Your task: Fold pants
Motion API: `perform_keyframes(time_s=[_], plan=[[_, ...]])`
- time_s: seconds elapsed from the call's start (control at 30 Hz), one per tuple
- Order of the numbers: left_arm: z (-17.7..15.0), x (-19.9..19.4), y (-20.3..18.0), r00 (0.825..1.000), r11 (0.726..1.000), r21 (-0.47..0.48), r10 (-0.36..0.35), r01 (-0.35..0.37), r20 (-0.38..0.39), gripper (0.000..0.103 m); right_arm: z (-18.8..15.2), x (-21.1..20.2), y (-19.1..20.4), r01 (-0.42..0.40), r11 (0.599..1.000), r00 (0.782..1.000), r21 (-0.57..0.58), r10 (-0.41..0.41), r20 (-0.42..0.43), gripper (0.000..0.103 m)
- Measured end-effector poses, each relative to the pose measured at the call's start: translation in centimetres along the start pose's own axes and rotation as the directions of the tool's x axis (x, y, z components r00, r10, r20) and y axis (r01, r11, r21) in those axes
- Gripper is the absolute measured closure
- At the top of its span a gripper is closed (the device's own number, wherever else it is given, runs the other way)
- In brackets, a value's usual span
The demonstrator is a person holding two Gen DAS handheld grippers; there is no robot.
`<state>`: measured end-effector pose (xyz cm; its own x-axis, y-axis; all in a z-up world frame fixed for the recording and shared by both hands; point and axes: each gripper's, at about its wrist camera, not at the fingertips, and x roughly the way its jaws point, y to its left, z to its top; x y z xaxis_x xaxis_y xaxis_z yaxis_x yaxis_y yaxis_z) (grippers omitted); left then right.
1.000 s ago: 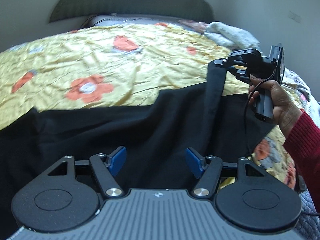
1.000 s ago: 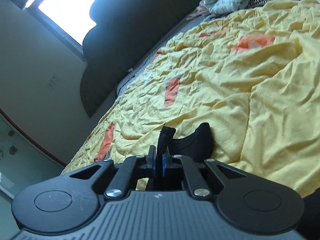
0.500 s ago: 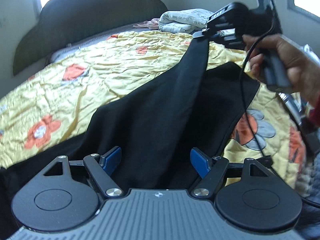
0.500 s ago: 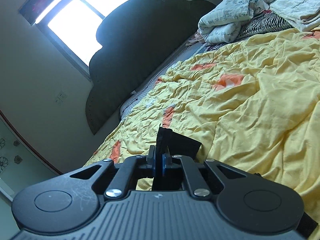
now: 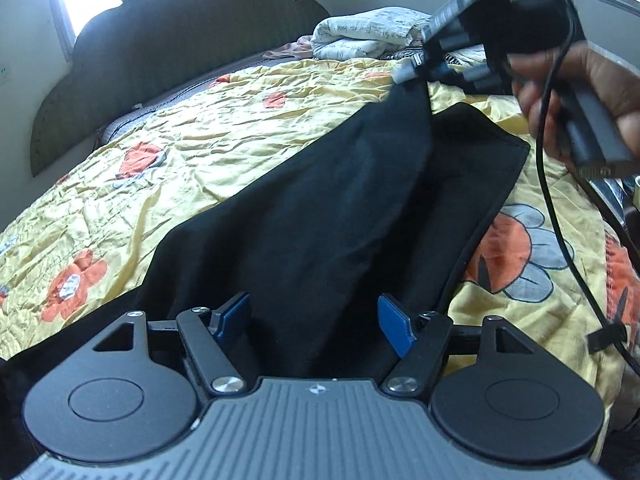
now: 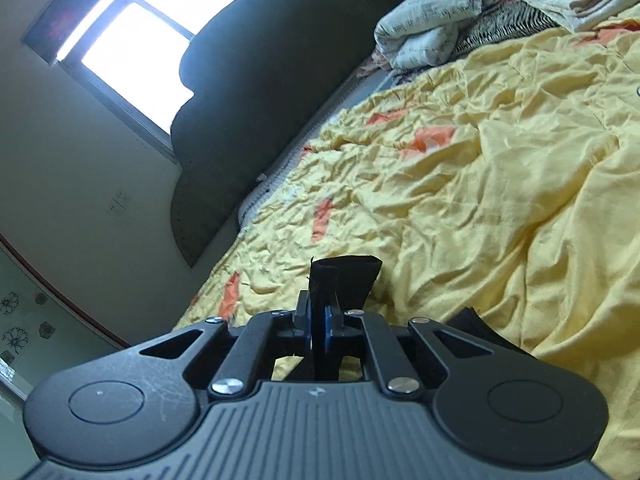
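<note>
The black pants (image 5: 328, 208) lie across a yellow flowered bedspread (image 5: 208, 136). My left gripper (image 5: 314, 318) is open, its blue pads either side of the cloth close in front of it, with nothing held. My right gripper (image 6: 319, 314) is shut on an edge of the pants (image 6: 344, 280). In the left wrist view it (image 5: 416, 70) holds that edge up at the upper right, so one layer rises in a taut ridge above the layer that lies flat on the bed.
A dark headboard (image 5: 172, 52) stands against the wall, with a bright window (image 6: 144, 36) beside it. Folded white and striped linens (image 6: 452, 28) are piled at the head of the bed. A black cable (image 5: 560, 216) hangs from the right gripper.
My right gripper has lifted the pants edge higher and carried it across the bed. The left gripper has swung to face the headboard and stayed open over the cloth.
</note>
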<state>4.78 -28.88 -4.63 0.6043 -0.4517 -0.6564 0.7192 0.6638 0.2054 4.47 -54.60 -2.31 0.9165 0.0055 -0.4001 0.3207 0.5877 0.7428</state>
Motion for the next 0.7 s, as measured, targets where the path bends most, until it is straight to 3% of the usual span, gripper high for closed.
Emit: perform_keyframes(time_s=[0.17,0.37,0.57,0.6,0.7], plan=[[0.0,0.1,0.3,1.0,1.0,-0.02,0.0,0.0,-0.007,0.027,-1.1,2.0,-3.6,0.104,0.989,0.993,0.102,-0.097,-0.069,0.094],[0.0,0.2,0.0,1.0,1.0,-0.007,0.015,-0.015,0.004,0.027,-1.7,3.0,-5.4,0.065,0.978,0.996,0.199,-0.053,-0.067,0.094],[0.1,0.3,-0.4,0.999,0.999,0.014,0.034,-0.034,0.022,0.028,-1.3,4.2,-4.2,0.046,0.984,0.997,0.173,-0.035,-0.065,0.093],[0.1,0.4,-0.4,0.999,0.999,0.017,0.036,-0.036,0.025,0.029,-1.3,4.2,-4.0,0.036,0.985,0.998,0.167,-0.026,-0.064,0.098],[0.1,0.4,-0.5,0.999,0.999,0.02,0.025,-0.025,0.032,0.046,-1.1,3.5,-2.5,-0.013,0.99,0.999,0.139,0.018,-0.038,0.1]])
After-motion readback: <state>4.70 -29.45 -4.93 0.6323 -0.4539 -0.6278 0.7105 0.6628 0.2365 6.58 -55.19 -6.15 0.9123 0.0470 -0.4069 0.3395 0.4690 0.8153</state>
